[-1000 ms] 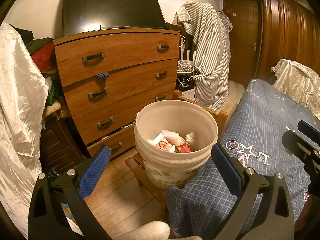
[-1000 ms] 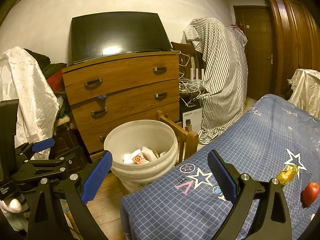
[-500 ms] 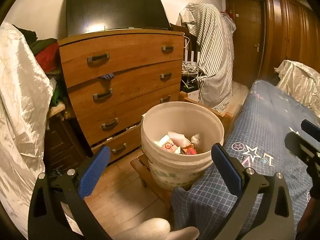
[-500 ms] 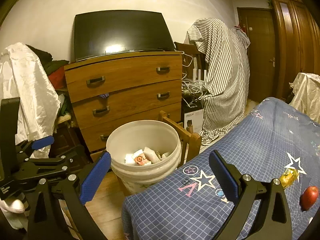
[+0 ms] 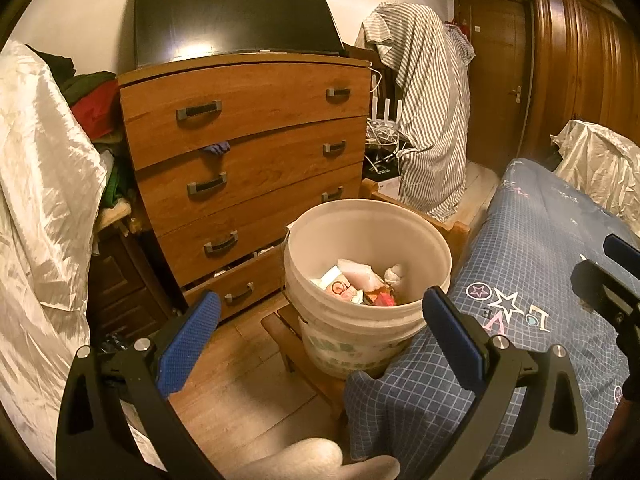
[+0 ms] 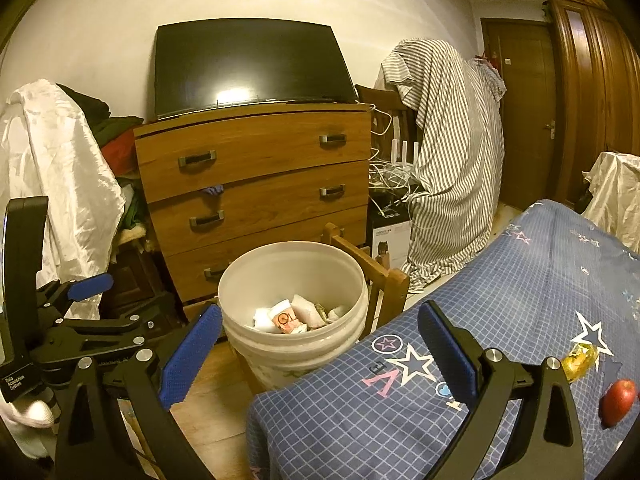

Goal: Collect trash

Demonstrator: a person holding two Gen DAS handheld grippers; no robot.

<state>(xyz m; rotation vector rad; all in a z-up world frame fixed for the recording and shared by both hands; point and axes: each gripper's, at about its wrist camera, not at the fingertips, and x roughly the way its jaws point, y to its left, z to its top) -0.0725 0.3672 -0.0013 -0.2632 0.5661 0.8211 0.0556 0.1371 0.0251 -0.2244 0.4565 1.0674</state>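
Both your tongs, left (image 5: 320, 332) and right (image 6: 320, 344), gape wide and empty. Over the last second the views crept forward. The white plastic bucket (image 5: 360, 320) holds wrappers; a yellow crumpled wrapper (image 6: 579, 360) waits on the blue checked bedspread (image 6: 520, 300).

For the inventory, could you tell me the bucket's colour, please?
The bucket is off-white, clearest in the right wrist view.
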